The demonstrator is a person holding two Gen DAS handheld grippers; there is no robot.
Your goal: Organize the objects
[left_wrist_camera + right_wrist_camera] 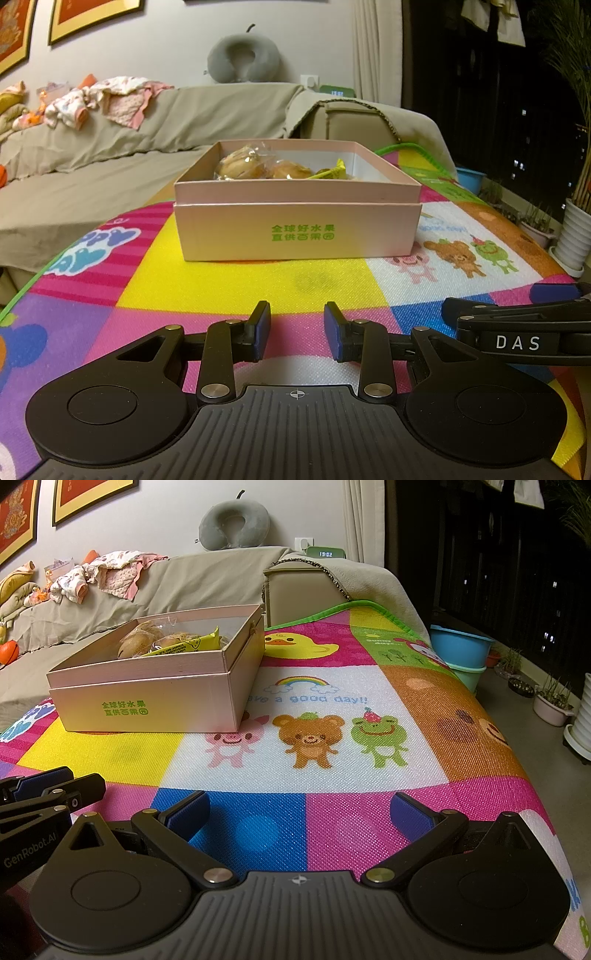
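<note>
Down low over the mat, the left gripper (296, 329) holds its blue-padded jaws partly apart, with nothing between them but the pink and yellow squares of the play mat (229, 291). Just to its right, the right gripper (299, 814) has its jaws spread wide, also empty, above a blue square and a pink one. Each tool shows at the edge of the other's view, so the two sit side by side near the mat's near edge, not touching the box.

Farther along the mat, toward its far left corner, stands the pink box (297, 229), open at the top, its tray nested in a slightly wider base printed with green characters. Inside lie wrapped buns (138, 642) in clear plastic and a yellow packet (192, 644); what else sits beneath them is hard to make out.

To the right of the box, the mat carries a printed pig, bear and frog, and a yellow duck nearer the far edge. Beyond the mat are a draped sofa (110, 147) with piled baby clothes (99, 99), a grey neck pillow (234, 524), a green clock (327, 553) and stacked blue tubs (460, 650).
</note>
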